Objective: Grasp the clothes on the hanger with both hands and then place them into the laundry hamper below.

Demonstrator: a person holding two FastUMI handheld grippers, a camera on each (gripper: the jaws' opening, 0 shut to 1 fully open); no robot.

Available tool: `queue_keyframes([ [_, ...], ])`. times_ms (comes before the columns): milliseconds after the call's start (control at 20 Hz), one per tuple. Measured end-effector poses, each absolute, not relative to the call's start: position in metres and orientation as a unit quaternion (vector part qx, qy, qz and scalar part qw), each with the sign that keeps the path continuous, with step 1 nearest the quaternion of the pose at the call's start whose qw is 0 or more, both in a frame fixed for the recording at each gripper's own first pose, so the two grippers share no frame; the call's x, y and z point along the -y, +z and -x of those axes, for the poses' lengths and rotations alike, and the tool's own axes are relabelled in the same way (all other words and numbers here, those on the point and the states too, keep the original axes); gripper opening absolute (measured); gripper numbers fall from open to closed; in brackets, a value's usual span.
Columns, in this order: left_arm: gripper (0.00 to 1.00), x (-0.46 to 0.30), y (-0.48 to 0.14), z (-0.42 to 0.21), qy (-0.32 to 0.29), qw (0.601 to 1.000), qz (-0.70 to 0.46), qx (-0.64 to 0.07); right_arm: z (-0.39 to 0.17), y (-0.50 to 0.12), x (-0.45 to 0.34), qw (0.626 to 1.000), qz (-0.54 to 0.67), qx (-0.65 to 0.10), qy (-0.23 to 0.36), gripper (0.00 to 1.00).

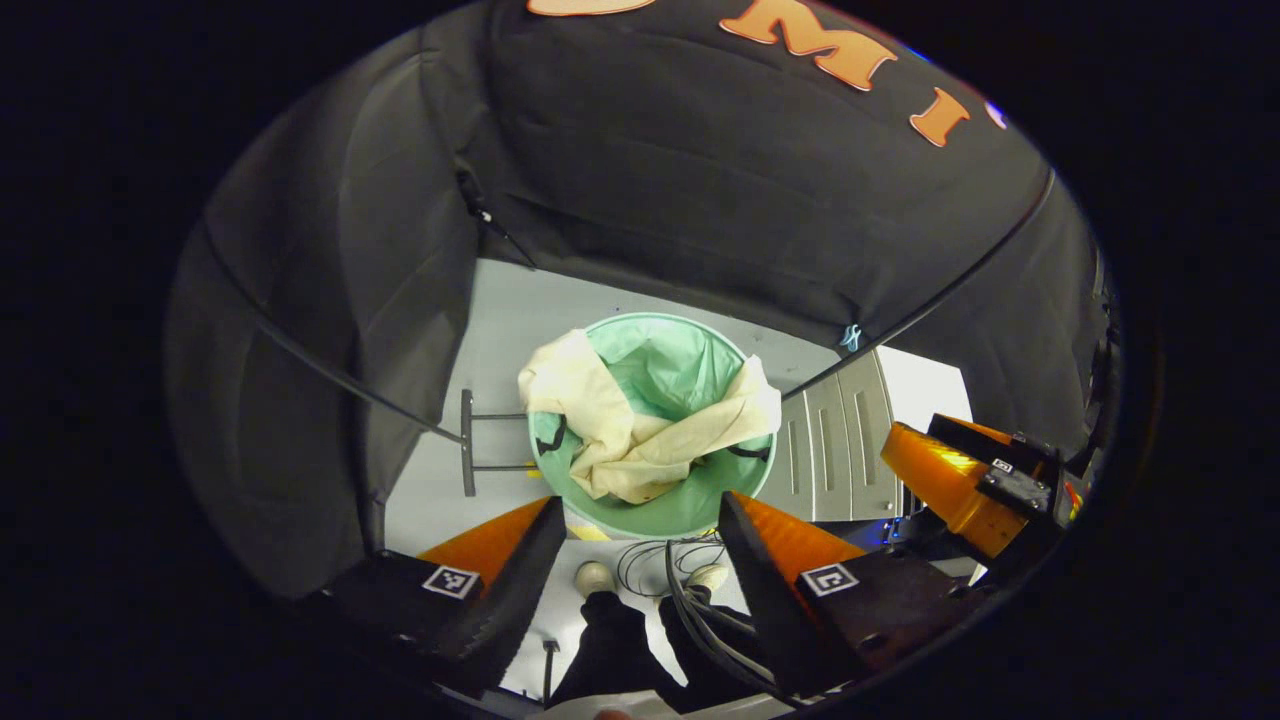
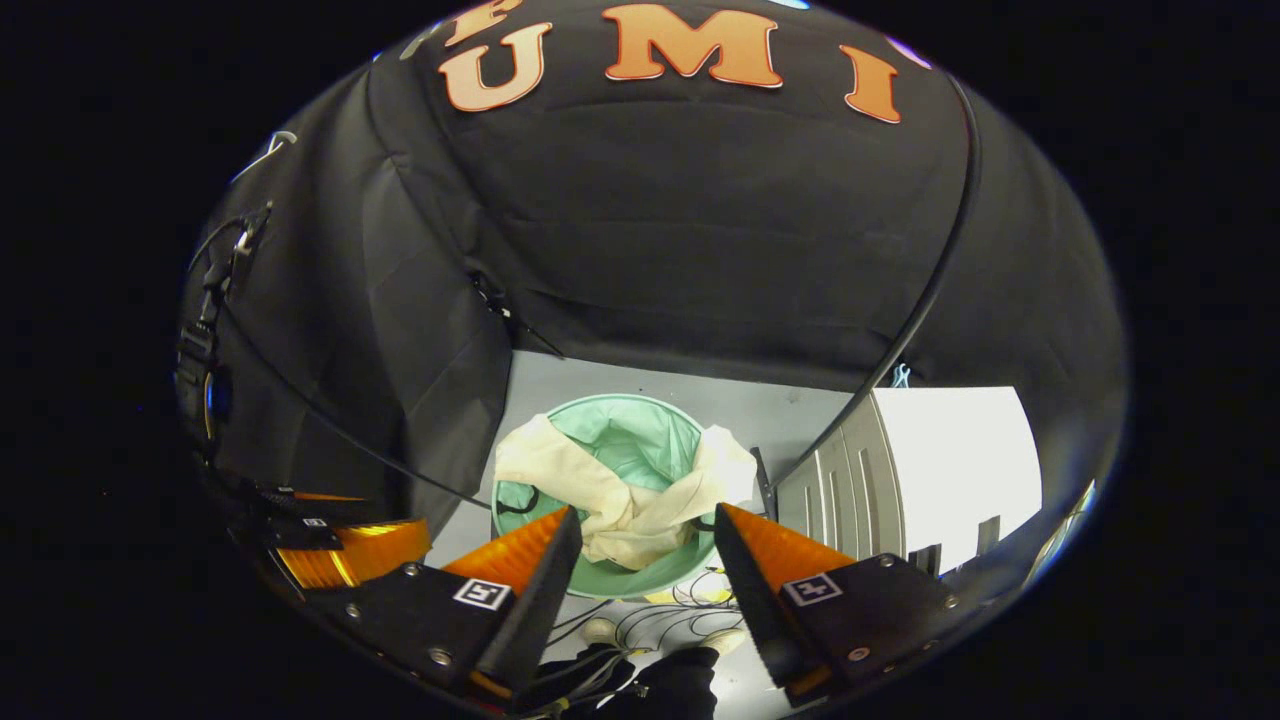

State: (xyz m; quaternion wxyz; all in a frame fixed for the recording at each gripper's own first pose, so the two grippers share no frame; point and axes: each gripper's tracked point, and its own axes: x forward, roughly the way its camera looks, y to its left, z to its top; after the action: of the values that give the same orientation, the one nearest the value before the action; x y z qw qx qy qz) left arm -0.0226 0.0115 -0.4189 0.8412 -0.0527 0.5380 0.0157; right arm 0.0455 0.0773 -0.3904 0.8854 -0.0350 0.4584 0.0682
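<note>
left gripper view: the left gripper (image 1: 635, 560) hangs high over the green laundry hamper (image 1: 655, 510), its fingers spread wide apart with nothing between them. the cream clothes (image 1: 640, 430) lie in the hamper, but two folds are draped over the rim, one at the left and one at the right. my guess at the risk: those overhanging folds could pull the garment back out onto the grey floor (image 1: 500, 340) if the hamper gets nudged (its walls look soft). the loose cables (image 1: 660, 565) on the floor near the person's shoes could also snag a foot. the right gripper (image 1: 965, 480) shows off to the side, well apart from the clothes.

right gripper view: the right gripper (image 2: 645, 590) is likewise wide open and empty, above the laundry hamper (image 2: 625, 580). the clothes (image 2: 625, 490) sit inside, edges over the rim. a white cabinet (image 2: 900, 460) stands just beside the hamper.
</note>
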Motion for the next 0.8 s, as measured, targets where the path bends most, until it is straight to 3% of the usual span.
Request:
queue_keyframes([
  [100, 0.94, -0.019, -0.413, 0.025, 0.027, 0.844, 0.051, -0.534, -0.042, -0.388, -0.071, 0.887, 0.034, -0.456, 0.064, 0.94],
  [150, 0.99, -0.023, -0.411, 0.027, 0.03, 0.846, 0.05, -0.529, -0.041, -0.385, -0.068, 0.888, 0.035, -0.454, 0.062, 0.94],
  [750, 0.98, -0.064, -0.332, 0.035, 0.063, 0.883, 0.082, -0.458, -0.034, -0.319, -0.02, 0.918, 0.014, -0.396, 0.017, 0.94],
  [800, 0.94, -0.071, -0.323, 0.029, 0.065, 0.888, 0.075, -0.449, -0.037, -0.309, -0.011, 0.922, 0.012, -0.387, 0.008, 0.94],
])
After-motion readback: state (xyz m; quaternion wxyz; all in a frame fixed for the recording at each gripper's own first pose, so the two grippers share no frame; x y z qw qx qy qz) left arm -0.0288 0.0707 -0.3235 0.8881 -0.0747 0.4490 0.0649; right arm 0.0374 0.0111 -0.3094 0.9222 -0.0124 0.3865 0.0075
